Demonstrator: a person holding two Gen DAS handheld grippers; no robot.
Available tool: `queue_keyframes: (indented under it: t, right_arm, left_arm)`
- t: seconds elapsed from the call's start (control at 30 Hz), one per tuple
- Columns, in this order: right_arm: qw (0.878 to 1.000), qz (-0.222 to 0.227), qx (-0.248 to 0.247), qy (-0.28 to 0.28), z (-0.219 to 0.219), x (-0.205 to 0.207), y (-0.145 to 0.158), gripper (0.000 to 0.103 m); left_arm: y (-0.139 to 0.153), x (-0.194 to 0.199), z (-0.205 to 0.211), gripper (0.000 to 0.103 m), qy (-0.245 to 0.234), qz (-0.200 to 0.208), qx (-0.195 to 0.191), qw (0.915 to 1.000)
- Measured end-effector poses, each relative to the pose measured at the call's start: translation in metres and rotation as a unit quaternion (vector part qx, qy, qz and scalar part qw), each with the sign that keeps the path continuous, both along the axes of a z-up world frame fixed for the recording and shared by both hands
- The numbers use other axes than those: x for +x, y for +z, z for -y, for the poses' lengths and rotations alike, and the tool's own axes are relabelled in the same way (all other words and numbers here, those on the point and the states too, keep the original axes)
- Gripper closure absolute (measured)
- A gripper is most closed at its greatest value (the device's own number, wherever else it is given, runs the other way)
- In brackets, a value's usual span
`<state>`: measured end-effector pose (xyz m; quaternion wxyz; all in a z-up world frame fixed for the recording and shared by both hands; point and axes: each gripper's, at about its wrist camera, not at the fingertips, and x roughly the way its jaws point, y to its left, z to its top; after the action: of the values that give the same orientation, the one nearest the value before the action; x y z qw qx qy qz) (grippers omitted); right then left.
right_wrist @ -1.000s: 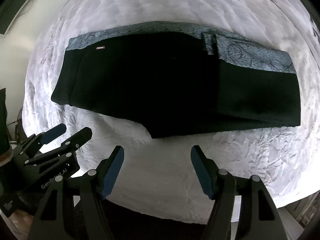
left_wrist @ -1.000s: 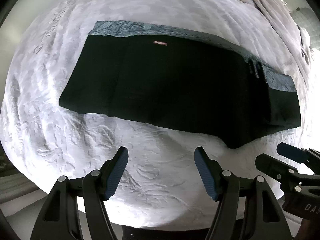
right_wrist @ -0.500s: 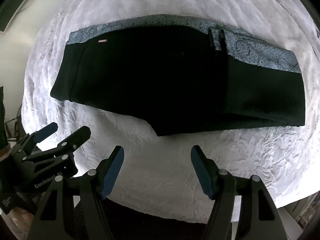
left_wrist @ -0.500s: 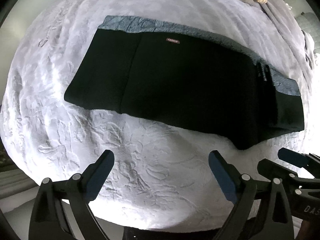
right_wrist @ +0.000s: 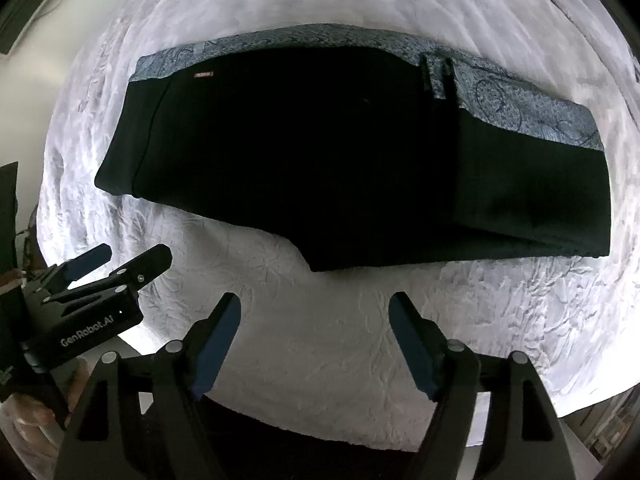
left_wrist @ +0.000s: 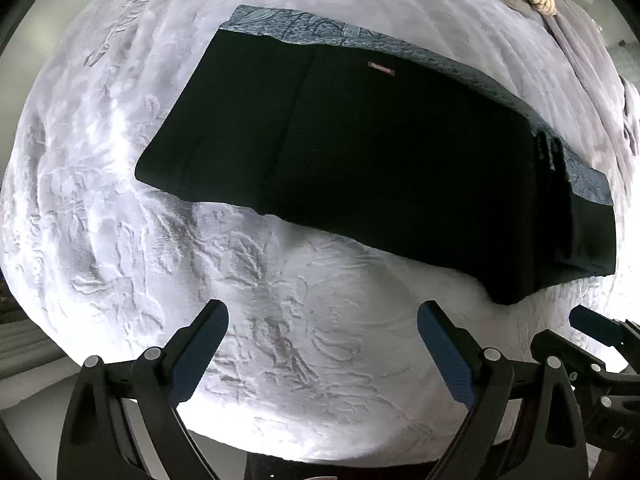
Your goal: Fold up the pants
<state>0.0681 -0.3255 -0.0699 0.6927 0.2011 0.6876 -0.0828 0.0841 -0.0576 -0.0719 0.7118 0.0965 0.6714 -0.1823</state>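
Pants (left_wrist: 380, 160) lie folded flat on white bedspread (left_wrist: 320, 340).

Left claw (left_wrist: 322, 332) agape, right claw (right_wrist: 316, 326) opening

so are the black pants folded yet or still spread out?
Folded, at least once: the black pants lie flat on the white quilted bedspread as one compact slab, layered edges at one end, patterned blue lining along the far edge.
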Motion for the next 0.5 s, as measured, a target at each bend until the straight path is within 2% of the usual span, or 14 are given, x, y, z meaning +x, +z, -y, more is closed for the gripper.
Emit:
queue_keyframes:
  t: [0.23,0.4,0.5]
  right_arm:
    - [1.0,0.006,-0.001,0.013,-0.008,0.002,0.0,0.023]
    - [1.0,0.012,-0.009,0.016,-0.011,0.002,0.001,0.013]
    - [1.0,0.01,-0.009,0.015,-0.01,0.002,0.0,0.013]
  left_arm:
    - [-0.002,0.003,-0.008,0.007,0.008,-0.009,-0.01,0.9999]
    - [-0.002,0.006,-0.016,0.007,0.016,-0.012,-0.009,0.9998]
    - [-0.003,0.007,-0.019,0.007,0.02,-0.013,-0.01,0.9997]
